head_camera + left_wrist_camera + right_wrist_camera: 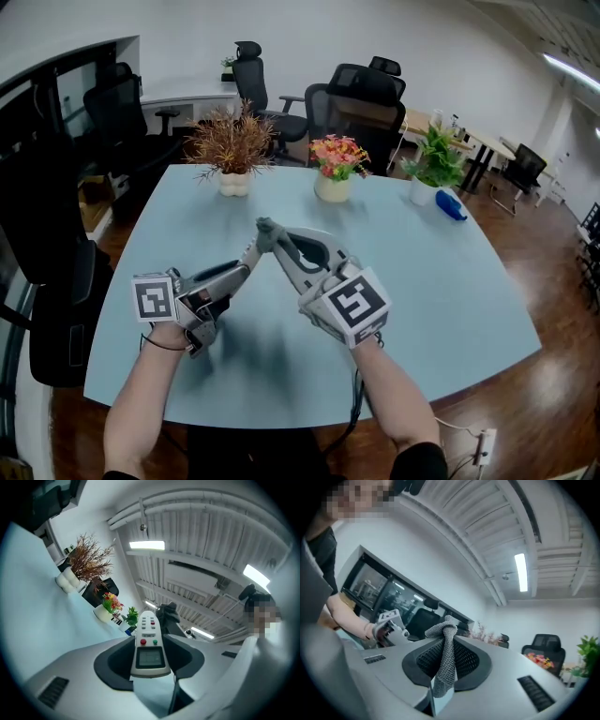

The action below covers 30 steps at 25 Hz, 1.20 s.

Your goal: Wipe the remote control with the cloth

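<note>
My left gripper (pixel 242 267) is shut on a white remote control (pixel 149 645), which has a small screen, a red and a green button and rows of keys. The remote (pixel 251 253) points up and away, above the pale blue table (pixel 450 300). A grey knitted cloth (pixel 446 654) hangs pinched in my right gripper (pixel 274 240), which is shut on it. In the head view the bunched cloth (pixel 266 228) sits right at the remote's far tip. From the left gripper view the cloth (pixel 168 613) shows dark just beyond the remote's end.
Three potted plants line the table's far side: a dried reddish one (pixel 232 150), pink flowers (pixel 336 169) and a green plant (pixel 433 167). A blue object (pixel 450 205) lies at the far right. Black office chairs (pixel 361 98) stand behind the table.
</note>
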Each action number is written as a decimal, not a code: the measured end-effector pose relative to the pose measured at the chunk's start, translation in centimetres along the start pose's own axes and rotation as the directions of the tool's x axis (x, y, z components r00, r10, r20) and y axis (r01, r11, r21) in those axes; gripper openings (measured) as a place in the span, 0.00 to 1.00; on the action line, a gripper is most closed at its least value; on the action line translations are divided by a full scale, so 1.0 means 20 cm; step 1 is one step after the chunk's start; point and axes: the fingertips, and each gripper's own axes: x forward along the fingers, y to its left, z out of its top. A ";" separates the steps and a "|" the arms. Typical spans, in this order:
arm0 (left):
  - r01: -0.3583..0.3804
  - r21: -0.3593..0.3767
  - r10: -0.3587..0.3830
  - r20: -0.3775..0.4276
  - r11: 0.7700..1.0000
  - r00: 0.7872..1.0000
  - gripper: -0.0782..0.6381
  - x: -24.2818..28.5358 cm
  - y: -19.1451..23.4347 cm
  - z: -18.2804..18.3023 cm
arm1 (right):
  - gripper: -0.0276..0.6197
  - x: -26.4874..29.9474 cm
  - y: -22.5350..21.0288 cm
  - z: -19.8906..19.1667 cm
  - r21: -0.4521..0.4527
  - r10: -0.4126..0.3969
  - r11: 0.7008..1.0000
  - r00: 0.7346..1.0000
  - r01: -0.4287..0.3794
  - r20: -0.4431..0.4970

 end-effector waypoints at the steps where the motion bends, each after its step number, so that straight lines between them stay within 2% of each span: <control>1: -0.017 0.035 0.018 -0.028 0.999 0.999 0.35 0.00 0.01 -0.02 | 0.08 0.00 0.04 0.01 -0.006 0.039 0.999 0.999 -0.039 0.009; 3: -0.017 0.090 0.024 -0.076 0.996 0.997 0.35 0.01 0.00 -0.07 | 0.08 0.01 0.08 0.01 -0.013 0.060 0.998 0.998 -0.060 -0.003; 5: 0.009 0.085 -0.002 -0.091 0.996 0.996 0.36 0.03 -0.02 -0.09 | 0.08 0.00 0.00 -0.02 0.035 0.003 0.999 1.000 -0.003 -0.019; 7: 0.064 0.016 -0.063 -0.053 0.998 0.997 0.36 0.02 -0.04 -0.06 | 0.08 -0.04 -0.15 -0.08 0.086 -0.102 0.991 0.994 0.106 -0.050; 9: 0.157 -0.070 -0.154 0.053 0.985 0.987 0.35 0.00 -0.09 0.01 | 0.08 -0.06 -0.25 -0.14 0.092 -0.171 0.979 0.980 0.180 -0.098; 10: 0.196 -0.096 -0.185 0.112 0.976 0.976 0.35 -0.01 -0.11 0.06 | 0.08 -0.06 -0.24 -0.15 0.077 -0.161 0.982 0.980 0.171 -0.120; 11: 0.218 -0.104 -0.200 0.159 0.971 0.967 0.35 -0.03 -0.13 0.09 | 0.08 -0.04 -0.19 -0.17 0.049 -0.119 0.991 0.983 0.126 -0.141; 13: 0.218 -0.088 -0.197 0.202 0.972 0.959 0.35 -0.04 -0.12 0.13 | 0.08 0.02 0.03 -0.20 -0.057 0.015 0.998 0.980 -0.027 -0.200; 15: 0.192 -0.065 -0.177 0.196 0.979 0.965 0.35 -0.04 -0.11 0.13 | 0.08 0.07 0.25 -0.25 -0.182 0.108 0.970 0.954 -0.164 -0.280; 16: 0.177 -0.052 -0.165 0.181 0.983 0.969 0.35 -0.03 -0.11 0.12 | 0.08 0.09 0.30 -0.26 -0.224 0.116 0.956 0.945 -0.190 -0.306; 18: 0.154 -0.024 -0.149 0.142 0.988 0.979 0.35 -0.02 -0.11 0.10 | 0.09 0.09 0.28 -0.25 -0.252 0.076 0.955 0.948 -0.158 -0.308; 21: 0.123 0.020 -0.124 0.046 0.992 0.991 0.35 0.01 -0.10 0.04 | 0.08 0.05 0.12 -0.16 -0.218 -0.016 0.975 0.974 -0.034 -0.224; 24: 0.099 0.047 -0.097 -0.043 0.994 0.994 0.35 0.04 -0.09 -0.06 | 0.09 -0.02 -0.01 -0.02 -0.088 -0.066 0.994 0.995 0.060 -0.069; 26: 0.122 0.026 -0.122 -0.002 0.992 0.993 0.35 0.03 -0.10 -0.03 | 0.08 -0.05 -0.07 0.02 -0.017 -0.085 0.996 0.996 0.085 -0.034; 28: 0.144 0.003 -0.144 0.084 0.990 0.986 0.35 0.00 -0.11 0.04 | 0.08 -0.03 -0.02 -0.06 -0.060 -0.034 0.998 0.994 0.028 -0.106; 30: 0.138 0.006 -0.138 0.121 0.990 0.983 0.35 -0.01 -0.11 0.08 | 0.08 0.02 0.15 -0.15 -0.172 0.066 0.980 0.976 -0.103 -0.209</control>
